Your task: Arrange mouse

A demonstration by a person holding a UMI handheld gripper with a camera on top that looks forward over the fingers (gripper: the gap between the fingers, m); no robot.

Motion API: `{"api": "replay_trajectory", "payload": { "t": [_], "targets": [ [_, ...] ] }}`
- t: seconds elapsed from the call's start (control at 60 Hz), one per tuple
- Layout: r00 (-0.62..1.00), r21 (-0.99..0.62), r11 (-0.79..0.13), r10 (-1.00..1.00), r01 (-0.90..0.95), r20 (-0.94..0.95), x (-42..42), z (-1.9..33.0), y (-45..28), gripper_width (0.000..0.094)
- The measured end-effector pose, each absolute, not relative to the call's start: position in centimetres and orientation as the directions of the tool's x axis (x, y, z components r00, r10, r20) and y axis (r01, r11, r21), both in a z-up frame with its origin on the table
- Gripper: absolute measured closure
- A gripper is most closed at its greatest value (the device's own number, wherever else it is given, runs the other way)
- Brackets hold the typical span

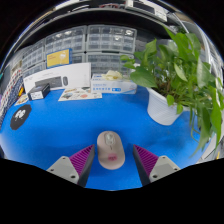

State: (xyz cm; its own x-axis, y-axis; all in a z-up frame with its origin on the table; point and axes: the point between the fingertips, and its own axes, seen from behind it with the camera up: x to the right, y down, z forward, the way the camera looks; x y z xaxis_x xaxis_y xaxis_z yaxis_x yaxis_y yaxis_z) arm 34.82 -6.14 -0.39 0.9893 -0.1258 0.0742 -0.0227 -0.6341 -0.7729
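Mouse between parted fingers

Gripper [111,165] sits released at lower centre; the beige mouse [110,149] rests on the blue mat [60,125] between its pads. Closing off-centre could likely skid the mouse sideways. A potted plant [180,75] crowds the right.

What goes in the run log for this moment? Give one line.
gripper: open | mouse: between the fingers, resting on blue mat | plant: beyond, to the right | stage: not yet gripped
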Motion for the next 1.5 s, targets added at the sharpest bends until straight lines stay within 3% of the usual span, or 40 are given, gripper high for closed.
{"api": "replay_trajectory", "payload": {
  "t": [0.167,0.183,0.217,0.317,0.417,0.55,0.65,0.9,1.05,1.2,1.5],
  "targets": [
    [0.995,-0.76,-0.649,-0.094,-0.038,0.031,33.8,-1.1,-4.7,0.0335],
    [0.995,-0.76,-0.649,-0.092,-0.041,0.025,33.7,-1.1,-4.7,0.0411],
    [0.995,-0.759,-0.649,-0.093,-0.044,0.022,33.5,-1.2,-4.7,0.0449],
    [0.994,-0.762,-0.646,-0.101,-0.028,0.048,33.5,-1.2,-4.8,0.0491],
    [0.991,-0.736,-0.675,-0.128,-0.052,0.047,33.6,-1.3,-5.0,0.059],
    [0.983,-0.708,-0.703,-0.171,-0.072,0.069,33.3,-0.6,-4.7,0.0595],
    [0.972,-0.741,-0.666,-0.218,-0.086,0.083,31.9,3.6,-2.9,0.0594],
    [0.967,-0.89,-0.452,-0.248,-0.059,0.063,19.8,20.9,4.2,0.0591],
    [0.987,-0.925,-0.379,-0.157,-0.035,0.027,7.5,25.5,7.8,0.0592],
    [0.999,-0.911,-0.412,-0.047,-0.034,-0.016,-4.6,22.2,10.6,0.0593],
    [0.999,-0.773,-0.633,0.044,0.033,0.006,-14.4,4.1,10.6,0.0594]
  ]
}}
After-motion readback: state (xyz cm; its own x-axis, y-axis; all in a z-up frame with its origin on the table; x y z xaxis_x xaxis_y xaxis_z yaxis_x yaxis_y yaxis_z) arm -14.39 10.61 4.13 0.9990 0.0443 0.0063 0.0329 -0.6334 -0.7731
